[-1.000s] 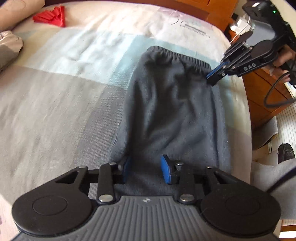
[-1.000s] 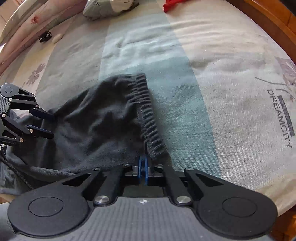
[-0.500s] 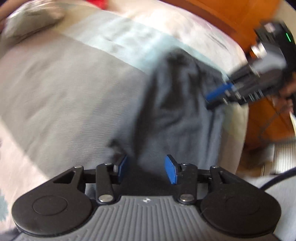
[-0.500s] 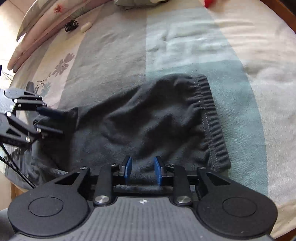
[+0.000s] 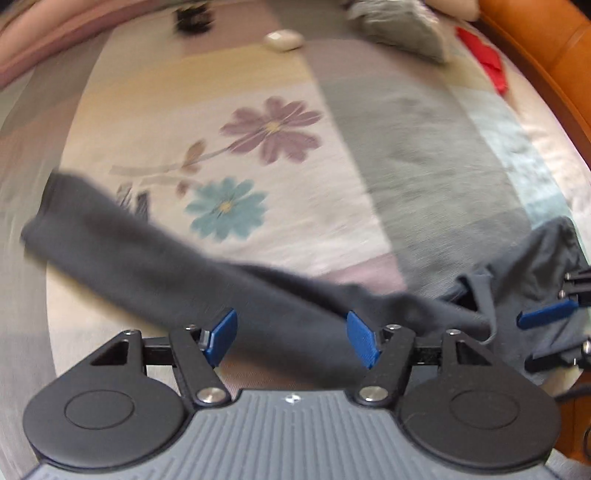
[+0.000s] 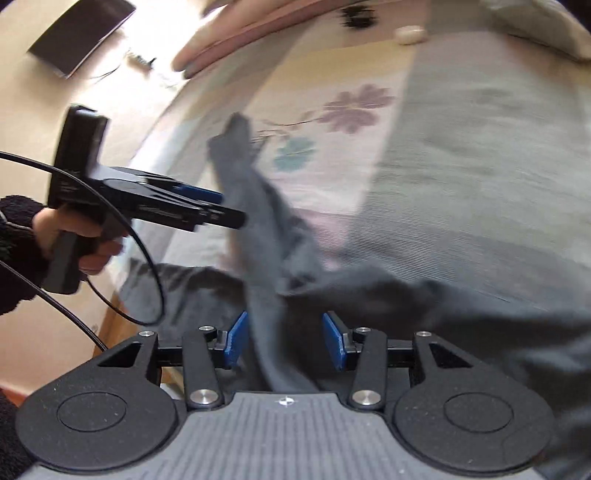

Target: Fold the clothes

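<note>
Dark grey trousers (image 5: 155,266) lie across the flowered bedspread (image 5: 266,177), one leg stretching off to the upper left. My left gripper (image 5: 291,338) is open, blue pads wide apart just above the cloth near the leg's base. In the right wrist view the same trousers (image 6: 258,221) run up from between the open fingers of my right gripper (image 6: 284,339), which do not pinch them. The left gripper (image 6: 221,210) shows there side-on in a hand (image 6: 74,236), beside the leg. The right gripper (image 5: 546,321) appears at the far right over bunched cloth. Both views are blurred.
At the far end of the bed lie a folded grey garment (image 5: 402,33), a red item (image 5: 491,62), a small white object (image 5: 284,38) and a black hair clip (image 5: 194,20). A wooden bed frame (image 5: 546,48) borders the right. The bed edge and floor (image 6: 44,122) are at left.
The right gripper let go of the waistband and opened. Both grippers swung left along the trousers to the leg end, the left one opening wider.
</note>
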Tool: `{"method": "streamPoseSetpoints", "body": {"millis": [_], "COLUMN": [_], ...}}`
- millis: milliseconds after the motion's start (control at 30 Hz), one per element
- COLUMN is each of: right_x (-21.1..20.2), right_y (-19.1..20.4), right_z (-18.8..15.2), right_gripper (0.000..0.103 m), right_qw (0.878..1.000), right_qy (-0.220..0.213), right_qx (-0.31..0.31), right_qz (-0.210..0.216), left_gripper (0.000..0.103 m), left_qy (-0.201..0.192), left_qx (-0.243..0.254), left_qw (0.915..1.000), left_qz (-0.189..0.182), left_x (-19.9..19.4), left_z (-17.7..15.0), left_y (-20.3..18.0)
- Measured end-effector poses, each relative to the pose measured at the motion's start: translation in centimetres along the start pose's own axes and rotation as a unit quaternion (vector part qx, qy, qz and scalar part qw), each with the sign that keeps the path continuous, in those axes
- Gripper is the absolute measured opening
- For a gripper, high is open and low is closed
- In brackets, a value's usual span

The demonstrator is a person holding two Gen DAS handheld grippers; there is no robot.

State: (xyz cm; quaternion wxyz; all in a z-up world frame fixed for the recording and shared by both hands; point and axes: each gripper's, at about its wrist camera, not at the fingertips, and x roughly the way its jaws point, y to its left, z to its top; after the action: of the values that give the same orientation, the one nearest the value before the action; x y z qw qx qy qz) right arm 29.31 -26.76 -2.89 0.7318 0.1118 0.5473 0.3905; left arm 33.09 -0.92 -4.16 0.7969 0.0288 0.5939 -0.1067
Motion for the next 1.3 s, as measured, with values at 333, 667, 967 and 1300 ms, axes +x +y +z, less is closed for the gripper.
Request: {"method": "streamPoseSetpoints", "body": {"millis": [333,667,967,1300], "right_x": [6.0,8.6,8.1,7.1], "right_y": [5.1,6.0,5.4,3.2], "right_z": [1.1,1.0,0.7,-1.6], "right_gripper": [0.051,0.054,0.055,0.057], "right_qw": [0.998,0.997,0.995,0.992], "right_qy": [0.048,0.042,0.031,0.009], "right_qx": [-0.046,-0.009,-0.077,-0.111], "right_qz": [-0.010,-0.071,-0.046,-0.056], "left_gripper": [0.066,0.071,0.072,0.071], "left_qy": [0.011,-0.004,-0.059,-0.123], "left_qx": [-0.077,-0.118,-0.196,-0.244], "left_qw": [0.9944,0.9809,0.9531,0.9270], "left_qz": [-0.071,-0.155,-0.222,-0.258], "left_x": [0.5,2.5,2.6,1.6], "left_z": [-2.1,-3.4,-5.4,-7.4], "left_y": [4.8,7.0,7.2,5.7]}}
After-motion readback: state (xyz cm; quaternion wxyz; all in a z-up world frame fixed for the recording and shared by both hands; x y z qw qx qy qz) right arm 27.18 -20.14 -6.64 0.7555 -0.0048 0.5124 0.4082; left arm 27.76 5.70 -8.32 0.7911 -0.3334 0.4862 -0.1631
